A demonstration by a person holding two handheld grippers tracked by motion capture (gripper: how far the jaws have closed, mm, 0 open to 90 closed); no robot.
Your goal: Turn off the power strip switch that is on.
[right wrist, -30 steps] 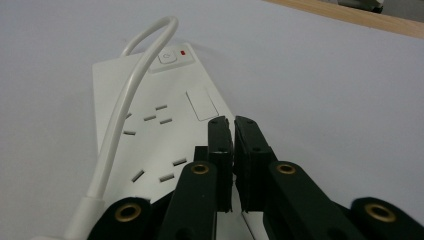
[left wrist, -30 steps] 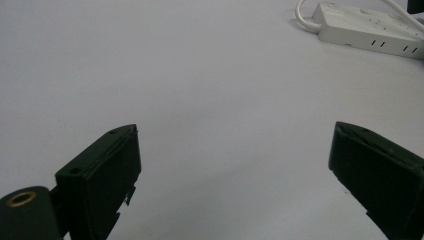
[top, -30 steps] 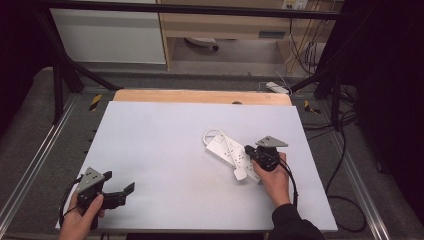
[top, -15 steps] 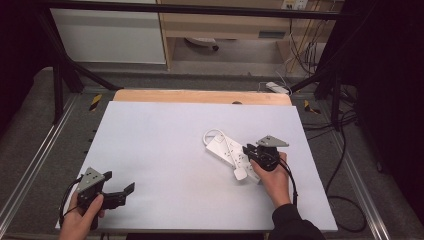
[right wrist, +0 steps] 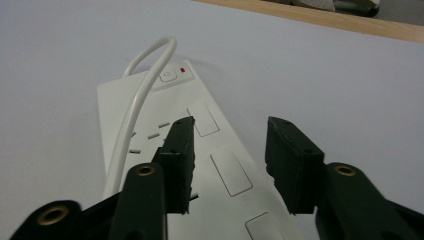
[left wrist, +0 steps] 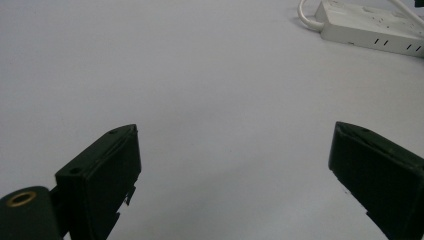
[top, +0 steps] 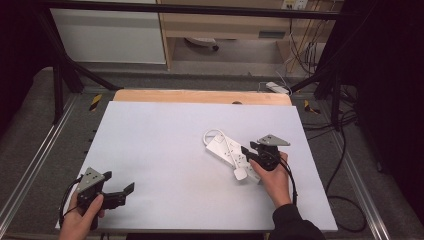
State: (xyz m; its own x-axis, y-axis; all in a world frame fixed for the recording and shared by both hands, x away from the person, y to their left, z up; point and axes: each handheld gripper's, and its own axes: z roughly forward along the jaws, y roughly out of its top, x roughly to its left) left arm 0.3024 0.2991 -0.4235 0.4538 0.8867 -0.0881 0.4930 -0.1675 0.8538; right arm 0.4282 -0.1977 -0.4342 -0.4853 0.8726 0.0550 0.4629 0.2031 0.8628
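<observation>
A white power strip (top: pixel 226 149) lies flat on the white table sheet (top: pixel 160 140), right of the middle. Its white cable (top: pixel 212 133) loops at the far end, and a white plug (top: pixel 240 174) rests at its near end. My right gripper (top: pixel 248 154) hovers over the strip's near half. Its jaws have just been opening, and they stand apart above the sockets (right wrist: pixel 231 172) with nothing gripped between them. Beside its left jaw the cable (right wrist: pixel 135 107) runs along the strip (right wrist: pixel 150 102). My left gripper (top: pixel 119 182) rests wide open at the table's near left corner, holding nothing. The strip (left wrist: pixel 370 27) lies far off at its upper right.
A wooden strip (top: pixel 200 96) borders the table's far edge. Another white power strip (top: pixel 276 87) lies beyond it on the floor. Metal rails (top: pixel 360 175) run along both sides, with black cables (top: pixel 345 200) at the right.
The right gripper's jaws have spread apart over the power strip. Both hands have stayed where they were, and the strip, cable and plug have not moved.
</observation>
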